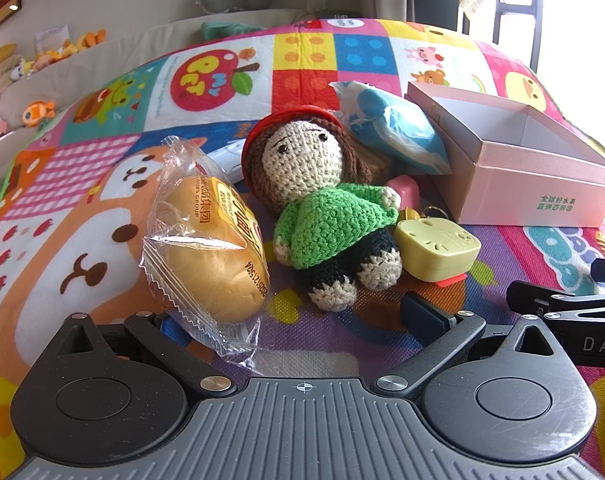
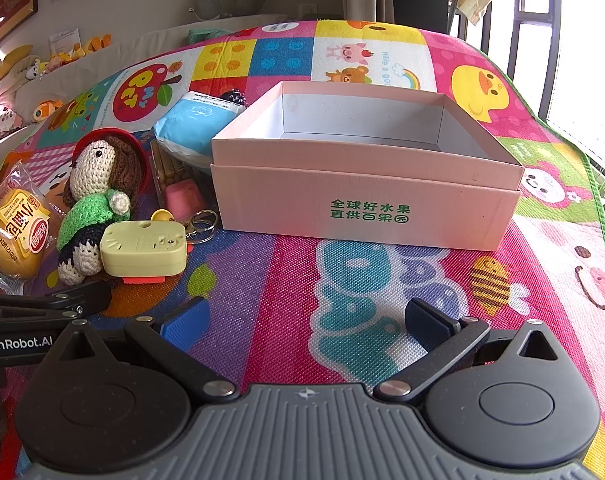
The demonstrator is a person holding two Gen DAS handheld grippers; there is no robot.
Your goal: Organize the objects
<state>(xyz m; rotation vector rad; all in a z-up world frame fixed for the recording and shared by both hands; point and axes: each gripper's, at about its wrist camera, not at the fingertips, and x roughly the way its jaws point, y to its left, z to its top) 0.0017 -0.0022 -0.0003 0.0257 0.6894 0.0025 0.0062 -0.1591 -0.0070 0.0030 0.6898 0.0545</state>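
Right now: nothing is in the box (image 2: 366,188) yet; its white inside shows bare.
Left gripper (image 1: 294,322): jaws spread wide and holding nothing, low over the mat (image 1: 82,200); the bun (image 1: 210,248) in its clear wrapper lies against the left finger, the doll (image 1: 322,208) just ahead between the fingers.
Right gripper (image 2: 306,326): also spread wide and holding nothing, aimed at the box front, well apart from it.
Clutter: bun, doll and a yellow case (image 2: 142,248) with a keyring touch one another at the left of the box; behind them a pink block (image 2: 184,196) and a blue pack (image 2: 194,124) lean close to the box wall.
Risk, bun: the wrapper looks slick and the bun soft, so a pinch on the film alone may slip and a hard one may crush it.
Risk, doll: closing here could catch the wrapper edge too and drag both.
Risk, box: it looks light; a nudge from either gripper may slide it.
Surface: bright cartoon play mat, woven and grippy-looking.
Room: plush toys along a ledge at left, framed pictures above, barred window at right.
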